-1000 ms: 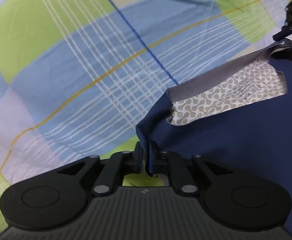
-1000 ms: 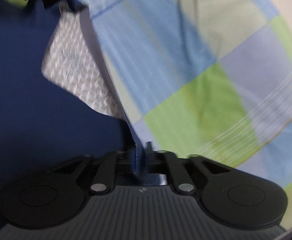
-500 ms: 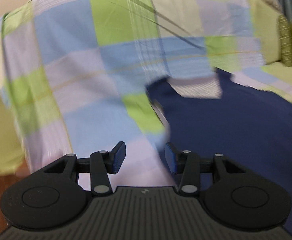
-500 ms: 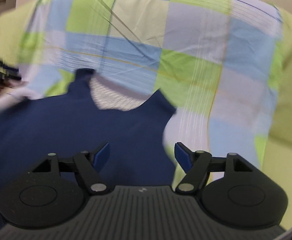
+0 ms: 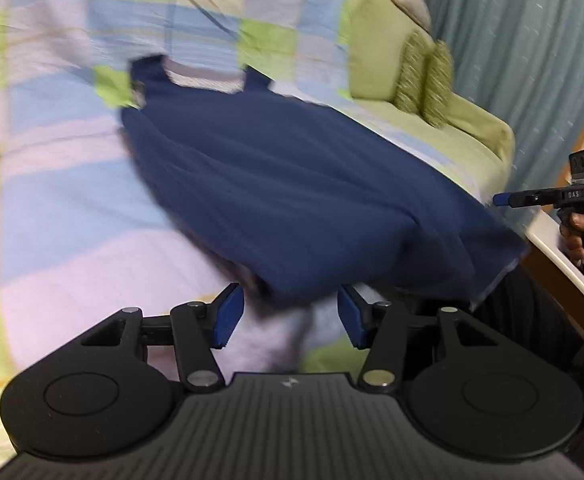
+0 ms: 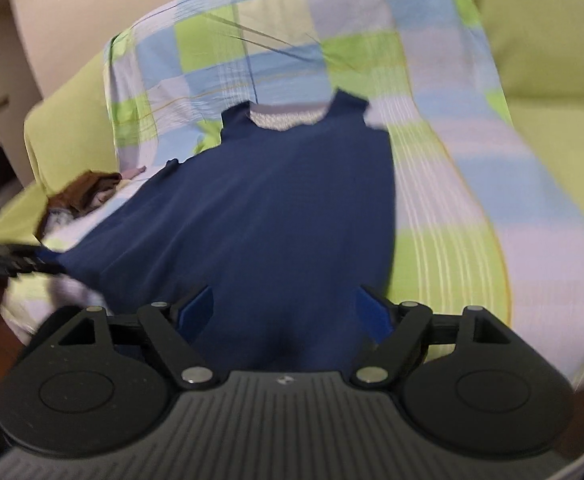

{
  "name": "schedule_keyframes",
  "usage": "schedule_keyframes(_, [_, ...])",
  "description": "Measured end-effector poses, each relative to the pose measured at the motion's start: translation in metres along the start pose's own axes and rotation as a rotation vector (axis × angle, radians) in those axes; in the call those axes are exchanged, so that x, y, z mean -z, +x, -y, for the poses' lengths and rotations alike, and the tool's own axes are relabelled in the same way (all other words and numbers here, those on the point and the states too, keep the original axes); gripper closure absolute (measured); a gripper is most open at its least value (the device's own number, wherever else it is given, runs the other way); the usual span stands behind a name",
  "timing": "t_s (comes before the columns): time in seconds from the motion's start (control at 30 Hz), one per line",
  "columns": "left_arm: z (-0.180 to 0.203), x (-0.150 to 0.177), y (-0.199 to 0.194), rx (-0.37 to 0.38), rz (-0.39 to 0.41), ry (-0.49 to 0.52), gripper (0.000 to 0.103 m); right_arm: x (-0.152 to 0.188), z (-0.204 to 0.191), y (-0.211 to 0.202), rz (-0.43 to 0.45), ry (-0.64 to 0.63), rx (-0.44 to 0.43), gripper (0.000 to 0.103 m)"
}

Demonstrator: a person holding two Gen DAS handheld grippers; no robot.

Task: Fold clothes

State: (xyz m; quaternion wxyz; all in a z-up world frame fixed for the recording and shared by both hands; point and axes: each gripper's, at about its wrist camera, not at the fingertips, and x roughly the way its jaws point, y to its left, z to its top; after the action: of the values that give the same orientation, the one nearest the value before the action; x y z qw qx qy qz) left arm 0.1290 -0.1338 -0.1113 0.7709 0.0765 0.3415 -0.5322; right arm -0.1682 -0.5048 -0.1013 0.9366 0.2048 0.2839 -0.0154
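Observation:
A navy sleeveless garment lies spread on a checked blue, green and lilac sheet, neckline at the far end with a pale patterned lining showing. My left gripper is open just short of the garment's near hem, nothing between its blue pads. My right gripper is open too, its jaws wide above the near part of the navy cloth. In the left wrist view the right gripper appears at the right edge, held in a hand. The left gripper shows blurred at the left edge of the right wrist view.
The checked sheet covers a green sofa. Two green striped cushions stand at the sofa's far end before a teal curtain. A brown crumpled cloth lies left of the garment. A white furniture edge is at the right.
Both grippers let go of the garment's shoulder straps, opened and pulled back toward its hem. The garment now lies flat on the sheet, seen whole.

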Motion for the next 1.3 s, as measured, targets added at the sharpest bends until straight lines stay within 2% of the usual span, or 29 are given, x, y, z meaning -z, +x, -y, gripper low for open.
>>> schedule_keyframes(0.2, [0.011, -0.007, 0.027, 0.044, 0.055, 0.081, 0.046, 0.038, 0.020, -0.004, -0.018, 0.123, 0.034, 0.023])
schedule_keyframes(0.27, [0.018, -0.010, 0.028, 0.076, 0.051, 0.118, 0.049, 0.038, 0.031, 0.000, 0.002, 0.170, 0.008, 0.023])
schedule_keyframes(0.3, [0.021, -0.011, 0.028, 0.094, 0.045, 0.140, 0.056, 0.038, 0.037, 0.003, 0.008, 0.206, -0.018, 0.028])
schedule_keyframes(0.33, [0.024, -0.012, 0.027, 0.102, 0.035, 0.152, 0.067, 0.038, 0.043, 0.006, 0.010, 0.238, -0.042, 0.035])
schedule_keyframes(0.37, [0.024, -0.013, 0.026, 0.102, 0.021, 0.155, 0.072, 0.038, 0.045, 0.009, 0.014, 0.254, -0.050, 0.053])
schedule_keyframes(0.4, [0.025, -0.014, 0.025, 0.102, 0.006, 0.159, 0.086, 0.038, 0.047, 0.011, 0.020, 0.266, -0.053, 0.064])
schedule_keyframes(0.43, [0.026, -0.016, 0.025, 0.102, -0.008, 0.162, 0.089, 0.037, 0.048, 0.012, 0.020, 0.270, -0.059, 0.082])
schedule_keyframes(0.5, [0.025, -0.021, 0.016, 0.118, -0.032, 0.145, 0.092, 0.036, 0.044, 0.014, 0.010, 0.258, -0.064, 0.094])
schedule_keyframes(0.57, [0.026, -0.028, 0.004, 0.131, -0.031, 0.137, 0.093, 0.033, 0.040, 0.014, -0.009, 0.238, -0.065, 0.099])
schedule_keyframes(0.63, [0.026, -0.041, -0.017, 0.152, -0.014, 0.123, 0.094, 0.025, 0.035, 0.007, 0.001, 0.236, -0.079, 0.100])
schedule_keyframes(0.73, [0.019, -0.064, -0.049, 0.179, -0.007, 0.047, 0.094, 0.005, 0.031, -0.013, 0.051, 0.276, -0.143, 0.101])
schedule_keyframes(0.8, [0.012, -0.073, -0.063, 0.185, -0.043, -0.001, 0.094, -0.012, 0.029, -0.028, 0.101, 0.295, -0.197, 0.103])
schedule_keyframes(0.87, [0.009, -0.071, -0.067, 0.185, -0.061, -0.021, 0.094, -0.030, 0.029, -0.046, 0.141, 0.299, -0.211, 0.103])
schedule_keyframes(0.93, [0.005, -0.060, -0.070, 0.176, -0.084, -0.042, 0.094, -0.038, 0.033, -0.054, 0.123, 0.280, -0.173, 0.103])
schedule_keyframes(1.0, [0.000, -0.043, -0.072, 0.163, -0.076, -0.077, 0.094, -0.030, 0.039, -0.050, 0.073, 0.267, -0.116, 0.100])
schedule_keyframes(1.07, [-0.004, -0.019, -0.069, 0.141, -0.047, -0.126, 0.083, -0.012, 0.043, -0.044, 0.039, 0.295, -0.107, 0.089])
schedule_keyframes(1.1, [-0.004, -0.012, -0.066, 0.125, -0.041, -0.138, 0.063, -0.003, 0.045, -0.041, 0.031, 0.315, -0.105, 0.078])
schedule_keyframes(1.13, [-0.005, -0.004, -0.062, 0.110, -0.046, -0.143, 0.052, 0.002, 0.043, -0.038, 0.025, 0.327, -0.107, 0.068])
schedule_keyframes(1.2, [-0.007, 0.013, -0.048, 0.079, -0.059, -0.154, 0.049, 0.010, 0.037, -0.033, 0.014, 0.347, -0.114, 0.067])
schedule_keyframes(1.3, [-0.010, 0.022, -0.036, 0.089, -0.041, -0.189, 0.044, 0.021, 0.029, -0.024, -0.003, 0.377, -0.125, 0.063])
